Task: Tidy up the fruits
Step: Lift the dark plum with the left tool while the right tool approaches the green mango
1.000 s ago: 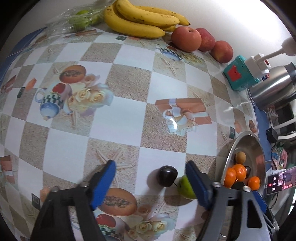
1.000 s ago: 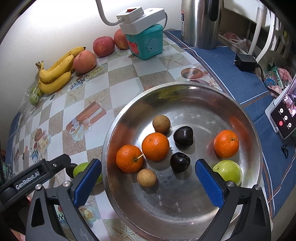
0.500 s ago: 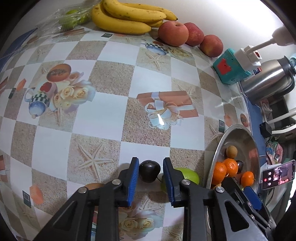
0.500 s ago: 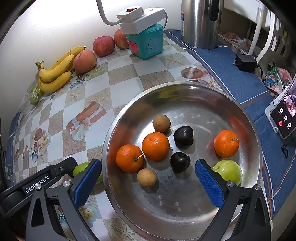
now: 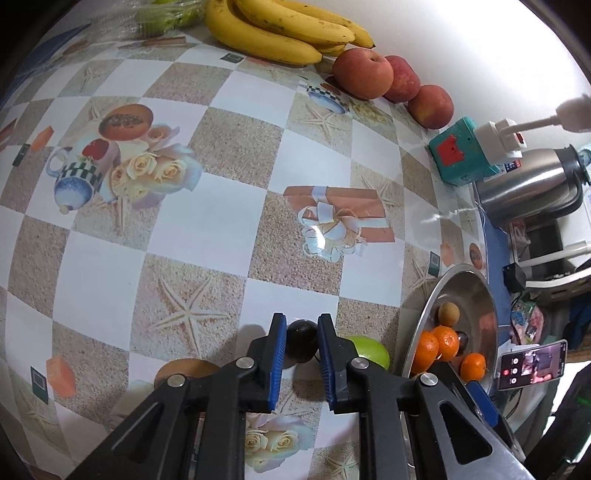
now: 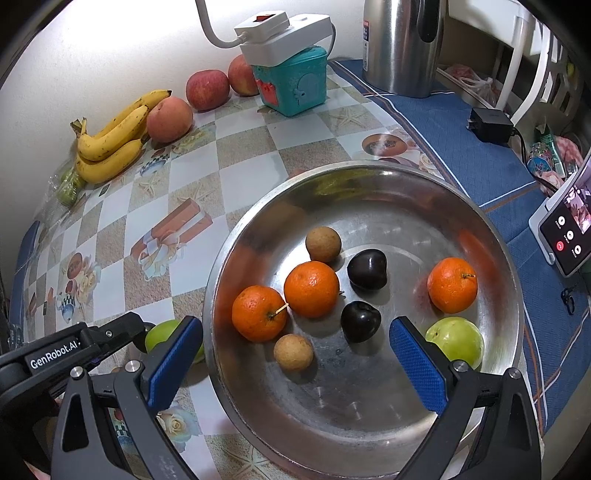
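My left gripper [image 5: 301, 334] is shut on a dark plum [image 5: 301, 341] that rests on the checked tablecloth, its blue pads pressed on either side. A green fruit [image 5: 371, 349] lies just right of it, beside the steel bowl [image 5: 424, 317]. In the right wrist view my right gripper [image 6: 295, 349] stands open above the steel bowl [image 6: 369, 173], which holds three oranges [image 6: 312, 282], two dark plums [image 6: 360, 321], two small brown fruits [image 6: 293, 352] and a green fruit [image 6: 456, 341]. The left gripper's arm [image 6: 74, 345] reaches in at the left, by the green fruit [image 6: 162, 332].
Bananas [image 5: 280, 31] and three red apples [image 5: 364, 72] line the wall at the back. A teal box [image 5: 461, 155] with a white power strip, a steel kettle [image 5: 532, 186] and a phone [image 6: 565, 230] stand to the right on a blue cloth.
The left gripper's jaws went from wide open to shut on the dark plum, and the hand tipped slightly. The right gripper kept still.
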A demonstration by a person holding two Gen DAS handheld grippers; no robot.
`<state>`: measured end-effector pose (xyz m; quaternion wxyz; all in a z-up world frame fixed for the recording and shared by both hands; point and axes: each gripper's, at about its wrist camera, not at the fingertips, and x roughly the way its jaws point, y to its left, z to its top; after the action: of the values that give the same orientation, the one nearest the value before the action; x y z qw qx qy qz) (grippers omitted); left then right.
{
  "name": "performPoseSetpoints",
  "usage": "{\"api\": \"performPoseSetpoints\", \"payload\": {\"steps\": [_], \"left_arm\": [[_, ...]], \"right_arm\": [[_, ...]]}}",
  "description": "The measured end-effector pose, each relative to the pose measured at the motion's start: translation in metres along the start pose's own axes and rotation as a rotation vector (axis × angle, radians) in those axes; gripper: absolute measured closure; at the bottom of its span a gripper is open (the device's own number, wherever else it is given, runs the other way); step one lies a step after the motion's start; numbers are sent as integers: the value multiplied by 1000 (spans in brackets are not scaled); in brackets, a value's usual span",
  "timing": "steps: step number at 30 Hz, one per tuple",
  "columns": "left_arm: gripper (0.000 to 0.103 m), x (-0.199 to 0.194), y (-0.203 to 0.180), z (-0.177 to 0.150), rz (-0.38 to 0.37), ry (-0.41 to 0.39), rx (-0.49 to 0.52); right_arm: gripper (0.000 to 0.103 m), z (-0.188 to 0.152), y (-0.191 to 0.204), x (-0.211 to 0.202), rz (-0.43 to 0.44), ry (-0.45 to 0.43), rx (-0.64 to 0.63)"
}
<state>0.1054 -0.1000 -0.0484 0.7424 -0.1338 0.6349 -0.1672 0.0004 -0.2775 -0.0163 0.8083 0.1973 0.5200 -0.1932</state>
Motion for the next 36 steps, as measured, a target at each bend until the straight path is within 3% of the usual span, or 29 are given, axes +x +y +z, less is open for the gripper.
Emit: {"api": "performPoseSetpoints", "payload": {"steps": [4, 9, 10, 18, 21, 26, 36], "left_arm": [[80, 2, 2, 0, 8, 1, -8], [55, 4, 4, 0, 9, 0, -17], [54, 4, 4, 0, 14, 2, -15], [58, 8, 0, -2, 12, 5, -19], [69, 9, 1, -2, -6, 16, -28], [77, 11, 2, -3, -9, 22, -46], [78, -2, 13, -1, -33, 16, -69]], "right_arm": [[2, 0, 1, 0, -1, -1, -4], [2, 0, 1, -1, -2, -1, -3], [2, 0, 1, -1, -2, 0, -3], [2, 0, 1, -2, -1, -4, -1], [2, 0, 2, -3, 0, -5, -3], [2, 0, 2, -3, -2, -5, -6], [2, 0, 5, -5, 20, -9, -11]]}}
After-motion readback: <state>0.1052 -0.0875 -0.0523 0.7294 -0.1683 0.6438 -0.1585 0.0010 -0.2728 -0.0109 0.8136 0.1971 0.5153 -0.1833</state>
